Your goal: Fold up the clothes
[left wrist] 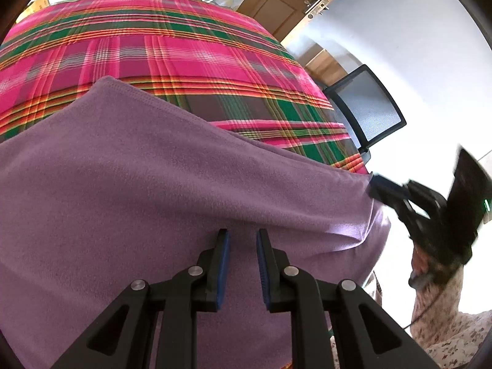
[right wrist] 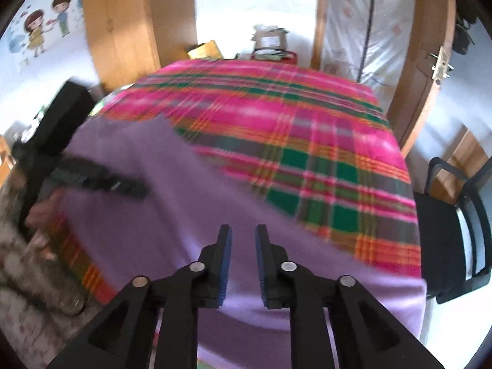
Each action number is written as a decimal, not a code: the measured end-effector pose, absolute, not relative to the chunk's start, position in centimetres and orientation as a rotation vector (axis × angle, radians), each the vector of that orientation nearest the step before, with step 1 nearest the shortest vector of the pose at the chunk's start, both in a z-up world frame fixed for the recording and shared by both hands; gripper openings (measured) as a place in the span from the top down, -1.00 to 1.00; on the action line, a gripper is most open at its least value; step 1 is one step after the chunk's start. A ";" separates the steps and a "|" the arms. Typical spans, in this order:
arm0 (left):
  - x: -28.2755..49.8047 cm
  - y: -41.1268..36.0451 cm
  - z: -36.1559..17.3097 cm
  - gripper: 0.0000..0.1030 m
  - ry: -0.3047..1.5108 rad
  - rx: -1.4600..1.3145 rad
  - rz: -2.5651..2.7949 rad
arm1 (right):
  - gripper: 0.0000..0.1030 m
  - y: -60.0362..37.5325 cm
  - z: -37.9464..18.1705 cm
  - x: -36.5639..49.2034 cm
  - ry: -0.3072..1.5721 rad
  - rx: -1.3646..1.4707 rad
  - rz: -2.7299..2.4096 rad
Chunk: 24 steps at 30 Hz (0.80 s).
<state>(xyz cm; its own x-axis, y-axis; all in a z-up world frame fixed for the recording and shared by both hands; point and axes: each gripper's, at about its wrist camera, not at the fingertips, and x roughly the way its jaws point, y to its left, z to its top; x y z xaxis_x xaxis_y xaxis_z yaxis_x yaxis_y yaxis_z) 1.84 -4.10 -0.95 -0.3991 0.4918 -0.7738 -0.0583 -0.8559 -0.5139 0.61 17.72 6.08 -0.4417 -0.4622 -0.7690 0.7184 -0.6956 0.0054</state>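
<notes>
A purple fleece cloth [left wrist: 153, 190] lies spread over the near part of a table covered in pink and green plaid [left wrist: 172, 52], and its near edge hangs over the table's front. My left gripper [left wrist: 243, 233] hovers above the cloth with its jaws apart and nothing pinched between them. In the right wrist view, my right gripper [right wrist: 243, 229] also stands open over the cloth [right wrist: 172, 209]. From the left wrist view, the right gripper [left wrist: 373, 184] sits at the cloth's right corner. The left gripper [right wrist: 138, 189] shows blurred over the cloth's left side.
A black mesh chair [left wrist: 369, 107] stands by the table's right side. Boxes and small items [right wrist: 270, 46] sit beyond the far edge. A wooden door [right wrist: 427, 92] is at the right, and a wooden cabinet [right wrist: 123, 30] at the back left. A patterned sleeve [left wrist: 446, 323] shows.
</notes>
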 end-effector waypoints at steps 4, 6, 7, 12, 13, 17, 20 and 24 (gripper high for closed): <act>1.9 -4.2 -1.0 0.65 -0.598 -1.481 2.301 | 0.61 15.9 3.8 -3.1 0.402 1.074 -2.084; 1.8 -4.3 -1.0 0.65 -0.601 -1.482 2.299 | 0.59 14.7 2.9 -3.6 0.420 1.076 -2.033; 1.8 -4.2 -1.0 0.65 -0.601 -1.483 2.298 | 0.56 14.2 2.5 -3.9 0.429 1.076 -2.007; 1.6 -4.2 -1.1 0.65 -0.605 -1.482 2.294 | 0.54 12.6 1.2 -4.1 0.520 1.072 -1.938; 1.6 -4.2 -1.1 0.65 -0.608 -1.480 2.293 | 0.54 12.6 1.1 -4.4 0.514 1.072 -1.932; 1.6 -4.3 -1.2 0.65 -0.619 -1.476 2.287 | 0.63 12.6 1.0 -4.8 0.512 1.077 -1.913; 1.6 -4.1 -1.1 0.65 -0.615 -1.477 2.291 | 0.74 12.6 1.1 -4.7 0.521 1.073 -1.893; 1.6 -4.1 -1.1 0.65 -0.612 -1.477 2.297 | 0.72 12.4 1.1 -4.8 0.546 1.063 -1.887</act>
